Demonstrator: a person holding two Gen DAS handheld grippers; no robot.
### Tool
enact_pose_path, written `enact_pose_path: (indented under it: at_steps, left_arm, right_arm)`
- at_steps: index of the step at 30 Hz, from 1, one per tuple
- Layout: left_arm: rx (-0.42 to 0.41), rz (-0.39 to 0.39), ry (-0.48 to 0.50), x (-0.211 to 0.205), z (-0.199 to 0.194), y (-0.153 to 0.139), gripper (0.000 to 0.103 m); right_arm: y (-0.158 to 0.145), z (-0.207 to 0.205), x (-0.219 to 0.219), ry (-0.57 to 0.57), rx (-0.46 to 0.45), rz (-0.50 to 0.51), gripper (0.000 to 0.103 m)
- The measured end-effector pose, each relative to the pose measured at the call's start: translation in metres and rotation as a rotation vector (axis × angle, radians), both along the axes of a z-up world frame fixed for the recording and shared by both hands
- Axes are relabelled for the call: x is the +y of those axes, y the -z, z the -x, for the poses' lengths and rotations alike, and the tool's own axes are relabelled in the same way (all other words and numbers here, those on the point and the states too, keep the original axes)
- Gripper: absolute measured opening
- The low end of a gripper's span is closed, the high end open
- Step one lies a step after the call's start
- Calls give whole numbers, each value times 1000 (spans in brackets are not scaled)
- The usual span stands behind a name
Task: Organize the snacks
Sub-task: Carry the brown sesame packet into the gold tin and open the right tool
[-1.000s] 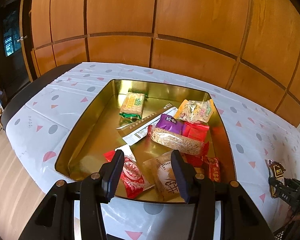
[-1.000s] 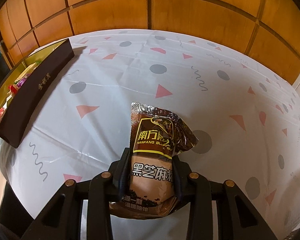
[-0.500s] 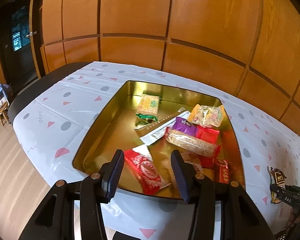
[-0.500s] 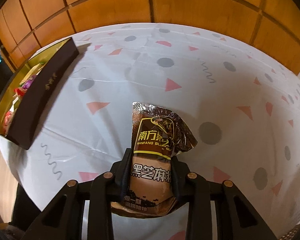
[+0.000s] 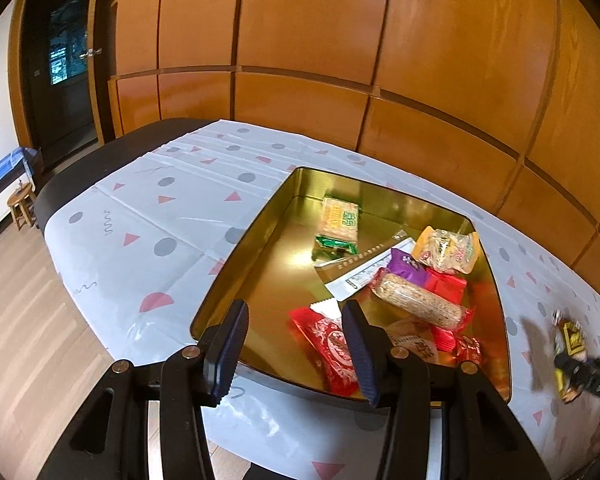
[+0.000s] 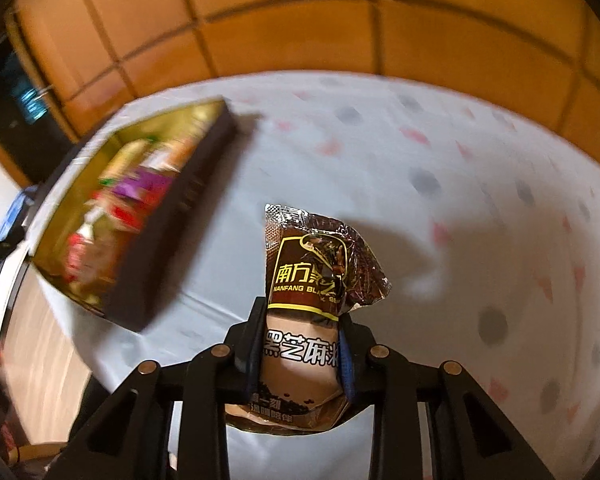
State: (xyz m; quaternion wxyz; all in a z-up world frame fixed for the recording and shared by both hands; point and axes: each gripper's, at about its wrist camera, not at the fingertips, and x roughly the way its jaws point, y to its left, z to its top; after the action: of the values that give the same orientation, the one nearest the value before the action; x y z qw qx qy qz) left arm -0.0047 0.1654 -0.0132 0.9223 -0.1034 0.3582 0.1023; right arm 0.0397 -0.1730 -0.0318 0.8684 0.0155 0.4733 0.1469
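Both wrist views look steeply down; the gold tin appears close in the left, farther in the right.

Table dark-edged, covered by white tablecloth with grey dots and pink triangles. Orange wood-panel wall behind. Dark door far left, small wooden stool on plank floor.

Lighting warm and even indoors; we note glare on the gold tin floor and soft shadows on the worktop cloth. Left view sharp, blurred only at its right edge; right view smeared by motion, with only the brown packet crisp. Both bow strongly, with dark corners.
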Motion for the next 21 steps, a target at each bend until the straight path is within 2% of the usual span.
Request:
enact_pose_path:
  at_steps: [5,10,13,17,21]
  left_arm:
    - [-5,3,-5,2,2,0,49]
    - [0,14,-22,10,3,3,49]
    - [9,20,-30,14,4,6,49]
    - [15,28,-29,18,7,8,49]
    - [22,28,-30,19,8,11,49]
  right_arm:
    - [-34,-8,65,-188,-52,-43,31]
    - [-38,-17,140,-348,-41,-59,31]
    - [-24,-29,182,-405,-8,-44,31]
    - [16,-54,221,-400,83,0,32]
    - [34,-62,221,-357,133,-26,39]
